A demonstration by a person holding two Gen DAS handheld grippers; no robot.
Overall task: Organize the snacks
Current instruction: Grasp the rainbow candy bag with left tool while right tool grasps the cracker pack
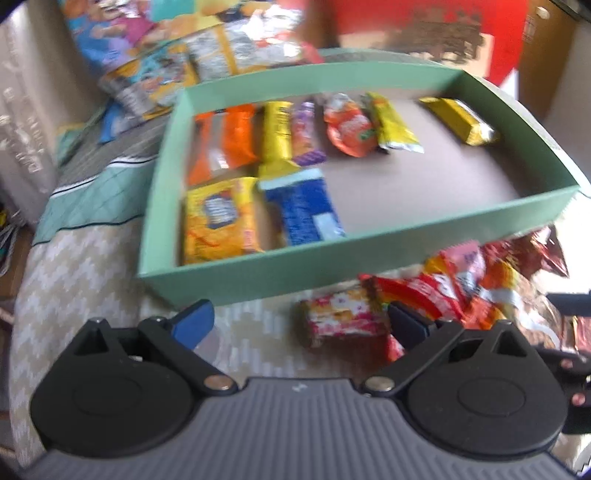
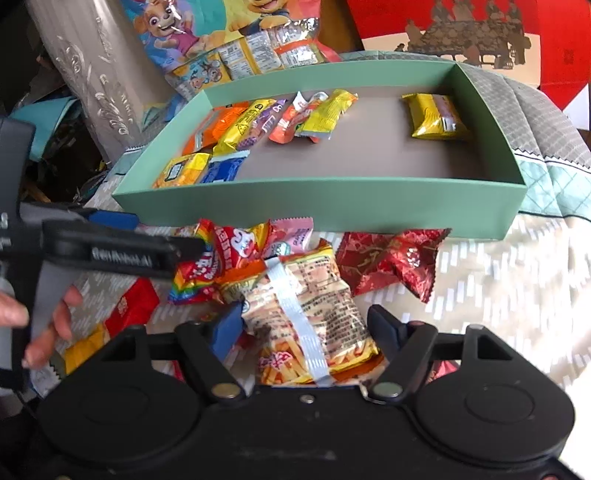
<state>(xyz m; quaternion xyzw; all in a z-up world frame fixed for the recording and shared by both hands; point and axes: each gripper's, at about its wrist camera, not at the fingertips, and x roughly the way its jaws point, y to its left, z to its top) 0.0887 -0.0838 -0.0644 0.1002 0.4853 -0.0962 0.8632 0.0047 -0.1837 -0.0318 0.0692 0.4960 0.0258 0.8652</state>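
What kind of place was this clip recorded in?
Probably a home bedroom: the green snack box sits on a quilted bedspread, with an embroidered curtain beside it and a cartoon-dog snack bag behind.

Patterned bedspread (image 2: 498, 280), red poster (image 2: 554, 44) behind, curtain (image 2: 74, 74) left.

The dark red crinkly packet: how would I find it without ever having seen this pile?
Find the green box on the bed. Loose snacks lie against its near wall; the dark red packet is the rightmost, partly under the box edge. Its deep red wrapper with zigzag edges is distinctive.
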